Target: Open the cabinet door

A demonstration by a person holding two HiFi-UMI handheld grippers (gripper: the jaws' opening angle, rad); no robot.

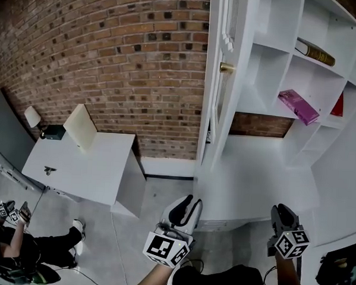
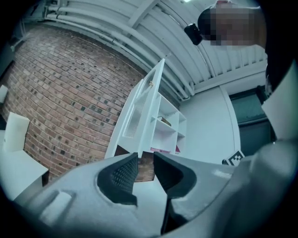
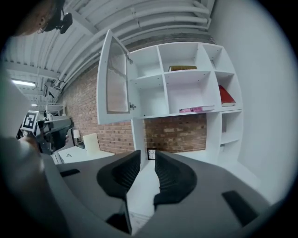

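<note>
The white cabinet door (image 1: 220, 81) with a glass panel and a brass knob (image 1: 226, 67) stands swung open, edge-on to me, at the left of the white shelf unit (image 1: 271, 66). It also shows as the open door (image 3: 114, 83) in the right gripper view and the door (image 2: 139, 116) in the left gripper view. My left gripper (image 1: 190, 200) hangs low in front of the counter, well below the knob, jaws apart with nothing between them (image 2: 145, 158). My right gripper (image 1: 281, 209) is low at the right, also apart and empty (image 3: 147, 155).
A white counter (image 1: 254, 173) runs under the shelves, which hold a pink book (image 1: 299, 106), a brown book (image 1: 316, 54) and a red item (image 1: 338, 105). A white desk (image 1: 87, 164) stands against the brick wall (image 1: 111, 58) at left. A person (image 1: 17, 249) sits low left.
</note>
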